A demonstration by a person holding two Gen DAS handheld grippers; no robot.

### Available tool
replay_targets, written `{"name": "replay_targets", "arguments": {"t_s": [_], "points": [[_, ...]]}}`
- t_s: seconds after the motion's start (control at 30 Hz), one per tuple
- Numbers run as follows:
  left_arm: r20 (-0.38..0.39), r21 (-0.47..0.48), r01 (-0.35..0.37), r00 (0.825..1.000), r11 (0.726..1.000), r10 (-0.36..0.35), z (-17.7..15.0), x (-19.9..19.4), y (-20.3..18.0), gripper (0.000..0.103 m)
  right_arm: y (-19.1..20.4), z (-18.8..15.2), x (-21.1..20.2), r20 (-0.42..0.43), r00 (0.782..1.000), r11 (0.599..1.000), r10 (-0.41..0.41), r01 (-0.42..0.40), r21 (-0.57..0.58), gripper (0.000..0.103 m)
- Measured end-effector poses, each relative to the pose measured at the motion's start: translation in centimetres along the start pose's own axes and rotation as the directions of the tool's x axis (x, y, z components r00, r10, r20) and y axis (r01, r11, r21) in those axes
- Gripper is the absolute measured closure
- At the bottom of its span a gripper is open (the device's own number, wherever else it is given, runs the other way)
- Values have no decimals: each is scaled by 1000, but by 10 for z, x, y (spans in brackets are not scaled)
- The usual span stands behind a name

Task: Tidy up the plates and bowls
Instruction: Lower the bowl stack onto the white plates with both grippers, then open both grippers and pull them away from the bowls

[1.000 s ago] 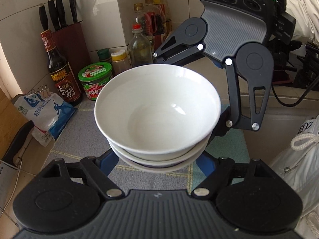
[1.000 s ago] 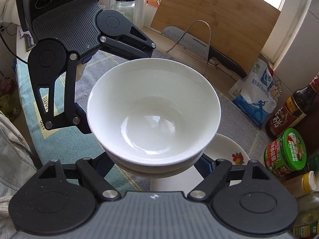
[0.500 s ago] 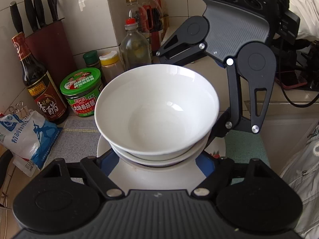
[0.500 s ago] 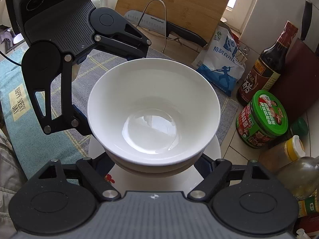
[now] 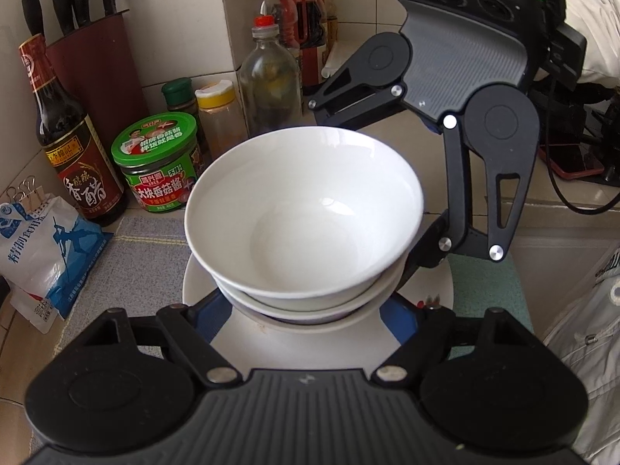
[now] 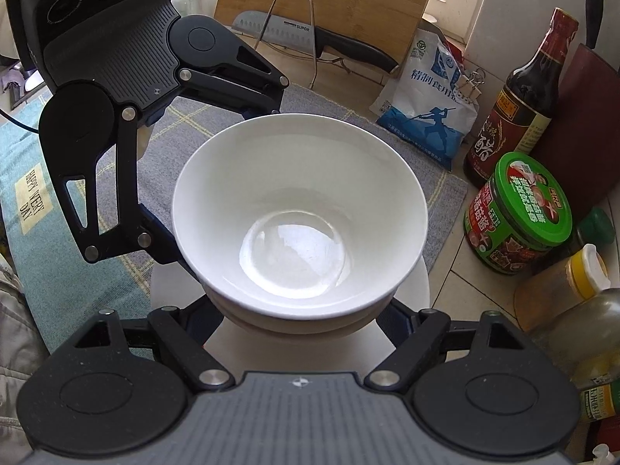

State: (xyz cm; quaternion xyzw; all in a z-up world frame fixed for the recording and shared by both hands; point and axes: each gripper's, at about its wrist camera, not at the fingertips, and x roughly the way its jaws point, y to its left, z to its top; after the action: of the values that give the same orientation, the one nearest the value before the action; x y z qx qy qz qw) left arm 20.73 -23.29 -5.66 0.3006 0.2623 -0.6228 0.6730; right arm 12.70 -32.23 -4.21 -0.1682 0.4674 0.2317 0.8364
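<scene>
A stack of nested white bowls (image 5: 302, 217) hangs between both grippers, directly over a white plate (image 5: 195, 285) on the grey mat. My left gripper (image 5: 306, 312) grips the lower bowls from the near side, its blue-padded fingers (image 5: 217, 310) pressed to the stack. My right gripper (image 6: 302, 321) clasps the same stack (image 6: 298, 209) from the opposite side. In the right wrist view the plate (image 6: 420, 283) shows beneath the bowls. I cannot tell whether the bottom bowl touches the plate.
Close beside the plate stand a green-lidded jar (image 5: 162, 162), a dark vinegar bottle (image 5: 77, 155), spice jars (image 5: 217, 112), a clear oil bottle (image 5: 271, 77) and a knife block (image 5: 97, 58). A salt bag (image 6: 430, 108), a cleaver (image 6: 310, 38) and a cutting board (image 6: 329, 0) lie beyond the grey mat (image 6: 441, 190).
Both grippers carried the bowl stack sideways toward the jars and a little lower. The white plate came into view under the stack. Neither grip changed.
</scene>
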Motion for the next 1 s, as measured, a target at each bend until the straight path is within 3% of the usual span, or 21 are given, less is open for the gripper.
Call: {"name": "replay_targets", "arguments": {"t_s": [0.4, 0.47, 0.53, 0.67, 0.87, 1.0], "points": [[6, -14, -4, 1000, 1000, 4, -1, 2, 0, 20, 0, -2, 2, -1, 1000, 1000, -10, 10, 13, 15], [15, -9, -20, 1000, 1000, 20, -3, 0, -2, 19, 1, -2, 2, -1, 1000, 1000, -20, 20, 13, 14], [31, -15, -39, 999, 999, 40, -5, -4, -4, 10, 1, -2, 0, 9, 1000, 1000, -26, 25, 15, 7], [59, -83, -113, 991, 990, 118, -13, -17, -4, 6, 2, -4, -7, 29, 999, 999, -27, 26, 42, 1], [97, -228, -262, 952, 938, 289, -30, -50, -20, 4, 18, -11, -22, 14, 996, 991, -86, 84, 101, 0], [140, -286, -341, 909, 895, 391, -36, -81, -38, 1, 40, -8, -41, 4, 985, 968, -172, 168, 187, 0]]}}
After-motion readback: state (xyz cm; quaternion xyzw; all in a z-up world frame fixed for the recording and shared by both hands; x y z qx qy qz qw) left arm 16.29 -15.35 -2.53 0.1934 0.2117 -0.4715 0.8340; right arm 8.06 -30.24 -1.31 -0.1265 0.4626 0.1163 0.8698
